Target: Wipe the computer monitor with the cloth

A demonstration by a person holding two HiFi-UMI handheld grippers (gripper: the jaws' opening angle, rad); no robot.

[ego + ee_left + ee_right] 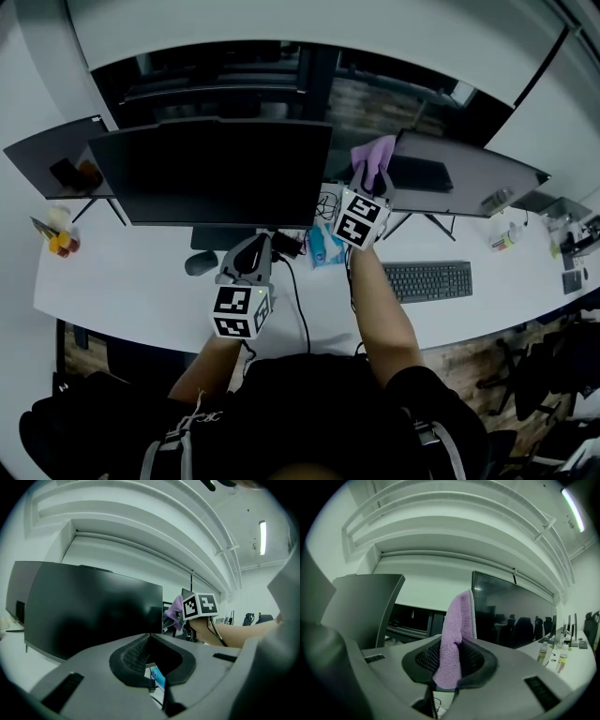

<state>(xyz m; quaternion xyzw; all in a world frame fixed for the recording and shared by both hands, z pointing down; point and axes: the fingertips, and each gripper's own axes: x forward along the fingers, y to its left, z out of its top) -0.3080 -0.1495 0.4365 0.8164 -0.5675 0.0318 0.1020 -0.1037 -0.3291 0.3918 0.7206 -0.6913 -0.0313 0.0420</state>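
The wide black centre monitor (211,169) (93,611) stands at the back of the white desk (141,291). My right gripper (372,180) (450,667) is shut on a purple cloth (375,153) (459,630), which it holds up in the gap between the centre monitor's right edge and the right-hand monitor (469,171) (511,616). The cloth stands upright out of the jaws, its top by that monitor's left edge. The left gripper view shows the cloth (176,609) too. My left gripper (255,246) (152,667) hangs low before the centre monitor's stand, shut on nothing.
A third monitor (47,150) angles away at the far left. On the desk lie a keyboard (427,279), a mouse (200,263), a blue item (323,246) and cables. Small bottles (504,239) stand at the right and small objects (61,239) at the left.
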